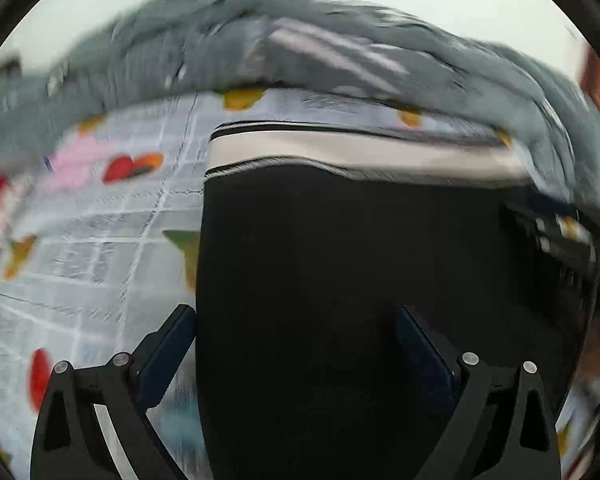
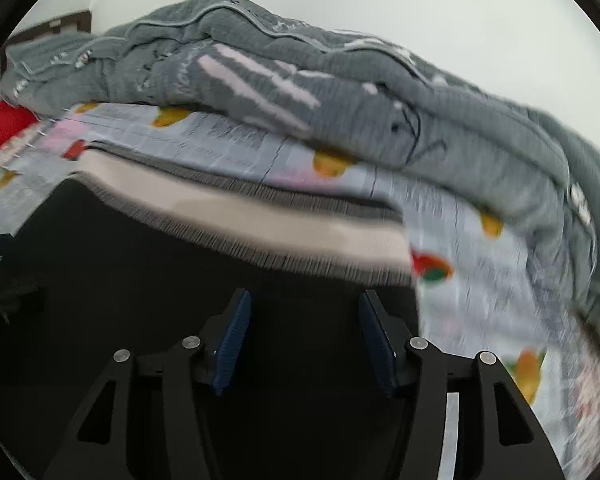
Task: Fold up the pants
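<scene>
Left wrist view, nearest: the left gripper (image 1: 296,332) with its two blue-padded fingers (image 1: 168,356) spread wide, one at the left edge of the black pants (image 1: 340,280) and one over the dark cloth; nothing is pinched between them, the pads standing apart above the fabric. The pants lie flat on the bed sheet (image 1: 100,240), filling the centre and right of this view. Their far end carries a pale waistband (image 1: 340,152) edged with thin dark and light stripes.

Right wrist view, nearest: the right gripper (image 2: 304,340), fingers (image 2: 232,344) parted with a clear gap, both held over the black cloth of the pants (image 2: 180,280) and closing on nothing. The waistband (image 2: 260,216) runs slantwise across the middle of the view, its right corner ending on the sheet (image 2: 480,280).

Middle distance: the sheet is pale grey-blue, checked, printed with orange, red and green fruit; at the left edge of the right view sits a red patch (image 2: 0,128).

Far: a rumpled grey blanket (image 2: 340,92) with pale pink streaks lies heaped along the back of the bed, beyond the waistband and apart from it. Behind it rises a plain light wall (image 2: 380,0). Both views are blurred.
</scene>
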Demonstrator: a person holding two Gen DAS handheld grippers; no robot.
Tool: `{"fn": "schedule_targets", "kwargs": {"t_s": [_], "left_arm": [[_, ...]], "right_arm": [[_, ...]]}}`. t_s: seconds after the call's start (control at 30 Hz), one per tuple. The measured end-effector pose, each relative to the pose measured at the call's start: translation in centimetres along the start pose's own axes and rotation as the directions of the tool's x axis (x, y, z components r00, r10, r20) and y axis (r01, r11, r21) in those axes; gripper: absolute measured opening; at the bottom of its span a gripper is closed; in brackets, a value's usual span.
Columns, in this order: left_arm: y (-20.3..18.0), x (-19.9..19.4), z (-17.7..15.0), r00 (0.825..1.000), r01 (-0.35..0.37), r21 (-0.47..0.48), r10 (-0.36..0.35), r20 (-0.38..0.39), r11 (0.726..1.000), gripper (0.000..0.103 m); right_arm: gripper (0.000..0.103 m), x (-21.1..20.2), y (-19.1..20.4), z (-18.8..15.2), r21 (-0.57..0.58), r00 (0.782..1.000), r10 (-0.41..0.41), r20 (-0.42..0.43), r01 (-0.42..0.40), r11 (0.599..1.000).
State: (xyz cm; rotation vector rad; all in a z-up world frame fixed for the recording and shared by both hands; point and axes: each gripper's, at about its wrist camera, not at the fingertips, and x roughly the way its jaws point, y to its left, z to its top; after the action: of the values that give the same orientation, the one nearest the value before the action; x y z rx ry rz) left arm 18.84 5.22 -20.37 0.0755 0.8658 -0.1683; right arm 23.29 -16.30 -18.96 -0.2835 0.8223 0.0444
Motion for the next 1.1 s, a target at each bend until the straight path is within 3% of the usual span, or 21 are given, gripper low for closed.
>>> {"fn": "schedule_targets", "kwargs": {"t_s": [0.1,0.17,0.2,0.33,0.4,0.47,0.6,0.73,0.83,0.87,0.9,0.93,1.0,1.03,1.1], "left_arm": [[-2.3,-3.0,-3.2,0.993,-0.080,0.101,0.070,0.097,0.992,0.099],[-3.0,-5.2,-5.4,0.980,-0.143,0.129,0.122,0.156,0.981,0.099],[-3.0,-6.0,-6.2,0.979,-0.141,0.133,0.118,0.167,0.981,0.099],[-2.2,-8.0,-9.4,0.978,-0.151,0.132,0.128,0.167,0.980,0.102],[-1.4,-7.8,-10.9,0.977,-0.196,0.150,0.180,0.118,0.969,0.099],[-0.2,-8.2,-12.2,0.973,-0.205,0.156,0.184,0.139,0.966,0.099],[1.3,-8.9,-12.6,0.987,-0.141,0.150,0.128,0.092,0.979,0.099],[0.4,-8.3,-11.9,0.975,-0.212,0.216,0.190,0.118,0.953,0.095],[-1.2,-8.0,-11.6,0.970,-0.229,0.261,0.198,0.140,0.938,0.090],[-1.7,-7.9,-11.5,0.969,-0.231,0.274,0.195,0.152,0.934,0.087],[-2.2,-7.9,-11.5,0.967,-0.239,0.281,0.200,0.160,0.929,0.076],[-2.5,-7.7,-11.4,0.967,-0.235,0.280,0.197,0.160,0.931,0.052],[-2.3,-8.1,-11.0,0.976,-0.176,0.221,0.141,0.166,0.959,0.022],[-1.4,-8.5,-10.8,0.971,-0.166,0.148,0.136,0.195,0.975,0.020],[0.4,-8.3,-10.5,0.981,-0.091,0.028,0.085,0.176,0.995,0.020]], "right_arm": [[0.056,-2.3,0.4,-3.0,-0.019,0.999,-0.037,0.037,0.038,0.999],[0.056,-3.9,0.6,-4.7,-0.020,0.999,-0.026,0.044,0.027,0.999],[0.056,-4.7,0.5,-5.5,-0.011,0.999,-0.007,0.039,0.008,1.000],[0.056,-7.2,-0.9,-8.4,0.056,0.999,0.024,0.031,-0.025,0.998],[0.057,-7.7,-1.2,-9.4,0.061,1.000,0.000,0.010,-0.001,0.998],[0.057,-7.7,-1.6,-10.4,0.059,1.000,-0.025,-0.011,0.025,0.998],[0.056,-7.8,-2.9,-11.7,0.106,1.000,0.004,-0.027,-0.001,0.994],[0.062,-6.9,-4.0,-12.1,0.181,0.998,0.054,-0.032,-0.047,0.982],[0.062,-6.8,-4.3,-12.4,0.204,0.997,0.074,-0.020,-0.068,0.976],[0.062,-6.8,-4.3,-12.4,0.207,0.997,0.074,-0.018,-0.069,0.976],[0.062,-6.8,-4.2,-12.4,0.203,0.997,0.070,-0.015,-0.065,0.977],[0.062,-6.8,-4.1,-12.5,0.196,0.998,0.063,-0.011,-0.060,0.979],[0.062,-6.8,-4.0,-12.5,0.192,0.998,0.057,-0.008,-0.055,0.980],[0.062,-6.8,-4.0,-12.5,0.192,0.998,0.058,-0.007,-0.056,0.980],[0.064,-6.8,-4.1,-12.5,0.199,0.998,0.069,-0.004,-0.067,0.978]]}}
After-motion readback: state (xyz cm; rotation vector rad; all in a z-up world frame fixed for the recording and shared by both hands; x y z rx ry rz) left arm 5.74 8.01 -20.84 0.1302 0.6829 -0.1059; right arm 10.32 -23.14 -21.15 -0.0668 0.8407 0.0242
